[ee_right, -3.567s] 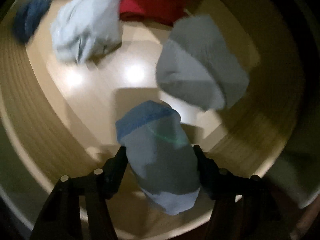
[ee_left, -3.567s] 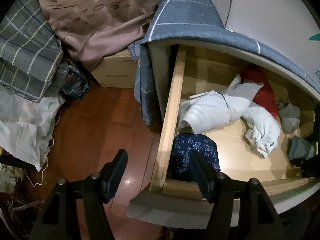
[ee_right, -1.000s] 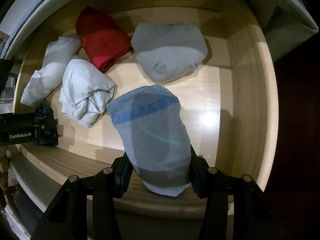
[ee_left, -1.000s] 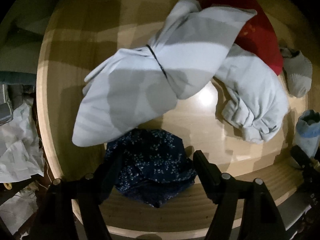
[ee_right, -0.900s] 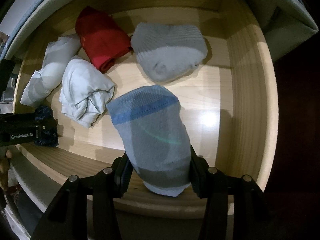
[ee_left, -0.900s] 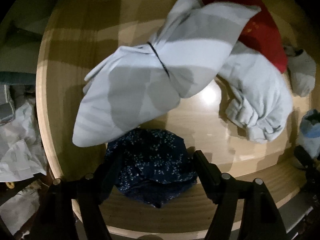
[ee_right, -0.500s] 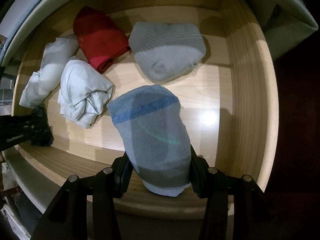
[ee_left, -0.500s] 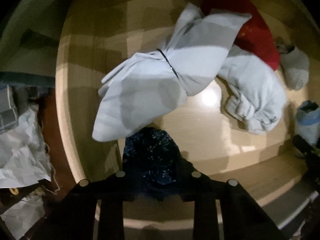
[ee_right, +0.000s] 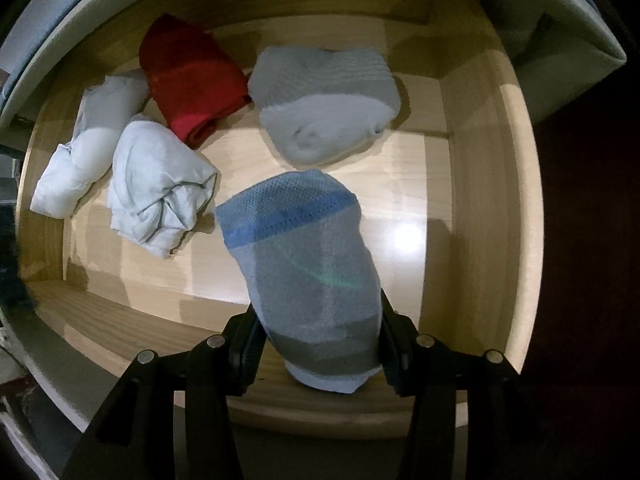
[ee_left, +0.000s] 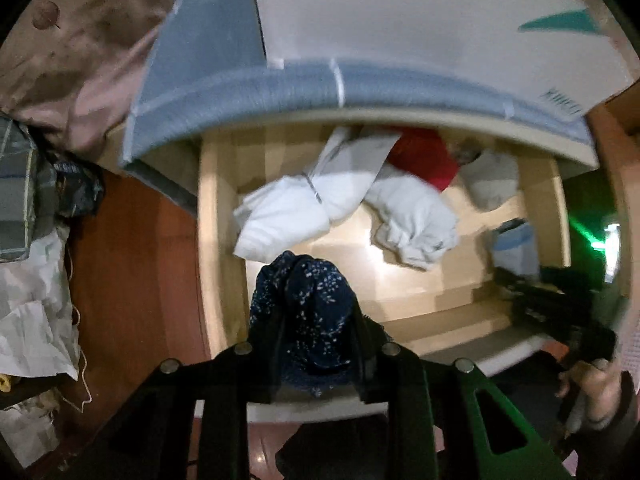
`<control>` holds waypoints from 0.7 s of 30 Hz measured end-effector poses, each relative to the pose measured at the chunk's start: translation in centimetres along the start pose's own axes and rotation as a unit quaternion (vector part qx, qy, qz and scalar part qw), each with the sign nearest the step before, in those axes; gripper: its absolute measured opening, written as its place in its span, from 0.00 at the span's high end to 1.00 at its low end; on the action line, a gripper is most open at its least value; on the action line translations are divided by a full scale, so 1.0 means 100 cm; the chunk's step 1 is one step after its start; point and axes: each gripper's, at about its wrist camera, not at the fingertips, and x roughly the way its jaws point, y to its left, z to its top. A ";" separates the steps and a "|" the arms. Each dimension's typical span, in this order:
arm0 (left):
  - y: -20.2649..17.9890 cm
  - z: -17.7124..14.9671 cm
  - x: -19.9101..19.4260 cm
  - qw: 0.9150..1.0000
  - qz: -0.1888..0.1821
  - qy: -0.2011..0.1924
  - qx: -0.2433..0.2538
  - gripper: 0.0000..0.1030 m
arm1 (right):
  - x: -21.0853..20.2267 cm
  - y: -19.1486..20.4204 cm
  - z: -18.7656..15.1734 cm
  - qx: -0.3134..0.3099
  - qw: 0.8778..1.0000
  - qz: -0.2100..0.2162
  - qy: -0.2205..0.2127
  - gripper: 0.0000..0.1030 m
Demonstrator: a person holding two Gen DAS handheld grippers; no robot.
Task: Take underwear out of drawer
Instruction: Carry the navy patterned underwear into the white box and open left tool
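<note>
Left claw: closed on the navy dotted underwear, which bunches between its two black fingers, lifted clear above the drawer's front left corner. Left wrist view only.

Right claw: clamped on the blue-grey garment, a mesh piece with a blue band, hanging over the drawer floor near the front rail. In the left wrist view this piece shows only as a pale blue blur at the drawer's right end.

Drawer: light wood, pulled open. Contents on its floor, front to back, right wrist view:
- crumpled white garment, left of centre;
- tied white bundle, against the left wall, touching the crumpled piece;
- grey garment, folded, right of centre, apart from the others;
- red garment, folded, at the back, between the white pieces and the grey one.

Left wrist view only, outside the drawer:
- red-brown wooden floor, left of the drawer;
- crumpled white paper or cloth on the floor, far left, partly cut off;
- plaid fabric, at the left edge;
- blue-grey cloth, draped over the cabinet top above the drawer;
- white box with a teal mark, standing on that cloth;
- brown patterned fabric, upper left;
- a person's hand, lower right edge, blurred.

This view is motion-blurred throughout; printing on the box is unreadable.
</note>
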 end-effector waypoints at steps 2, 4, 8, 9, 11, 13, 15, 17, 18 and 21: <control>0.012 -0.007 -0.016 1.000 -0.011 -0.025 -0.002 0.74 | 0.001 0.000 0.000 0.005 1.000 -0.003 0.000 0.55; 0.020 -0.012 -0.034 0.998 -0.026 -0.048 -0.006 0.74 | 0.002 0.002 -0.001 0.006 1.000 -0.007 0.000 0.55; 0.023 -0.010 -0.080 0.994 -0.054 -0.096 0.002 0.74 | 0.004 0.007 -0.002 0.007 1.000 -0.016 -0.003 0.55; 0.019 -0.010 -0.099 0.990 -0.063 -0.123 0.010 0.74 | 0.004 0.008 -0.002 0.007 1.000 -0.017 -0.003 0.55; 0.018 -0.008 -0.132 0.983 -0.076 -0.165 0.018 0.74 | 0.003 0.011 -0.003 0.007 1.000 -0.021 -0.004 0.55; 0.015 -0.004 -0.171 0.969 -0.093 -0.225 0.031 0.74 | 0.002 0.012 -0.004 0.006 1.000 -0.022 -0.006 0.55; 0.008 0.005 -0.203 0.955 -0.094 -0.278 0.044 0.74 | 0.002 0.013 -0.005 0.008 1.000 -0.020 -0.006 0.55; 0.001 0.017 -0.219 0.945 -0.082 -0.311 0.054 0.74 | 0.001 0.012 -0.005 0.008 1.000 -0.018 -0.005 0.55; -0.005 0.027 -0.227 0.939 -0.066 -0.333 0.064 0.74 | 0.001 0.013 -0.006 0.009 1.000 -0.017 -0.005 0.55; -0.021 0.058 -0.226 0.930 -0.028 -0.356 0.090 0.74 | 0.003 0.015 -0.007 0.009 1.000 -0.016 -0.007 0.55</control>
